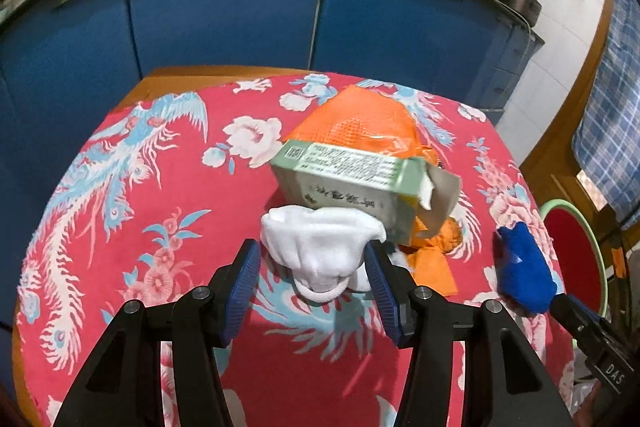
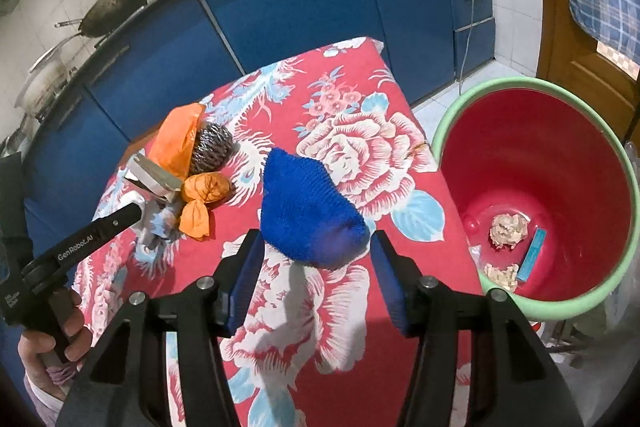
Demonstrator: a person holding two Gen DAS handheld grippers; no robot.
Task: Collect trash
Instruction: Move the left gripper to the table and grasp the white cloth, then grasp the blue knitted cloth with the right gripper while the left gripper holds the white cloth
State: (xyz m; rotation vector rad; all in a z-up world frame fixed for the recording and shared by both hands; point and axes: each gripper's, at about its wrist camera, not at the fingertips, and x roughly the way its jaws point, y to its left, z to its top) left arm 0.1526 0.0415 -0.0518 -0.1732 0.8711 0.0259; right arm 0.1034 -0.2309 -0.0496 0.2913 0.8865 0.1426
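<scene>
My left gripper (image 1: 313, 281) is open around a crumpled white piece (image 1: 320, 247) lying on the red floral tablecloth (image 1: 168, 163). Behind it lie a torn green carton (image 1: 352, 179) and an orange net bag (image 1: 356, 119). My right gripper (image 2: 316, 277) is open, its pads either side of a crumpled blue mesh piece (image 2: 308, 211), which also shows in the left wrist view (image 1: 524, 267). In the right wrist view, an orange wrapper (image 2: 200, 199), a metal scourer (image 2: 212, 147) and the carton (image 2: 154, 177) lie at the left.
A red bucket with a green rim (image 2: 448, 131) stands on the floor right of the table, with paper wads (image 2: 508, 229) and a blue stick (image 2: 532, 255) inside. Blue cabinets (image 1: 224, 11) run behind the table. A wooden door (image 2: 580, 59) is at the right.
</scene>
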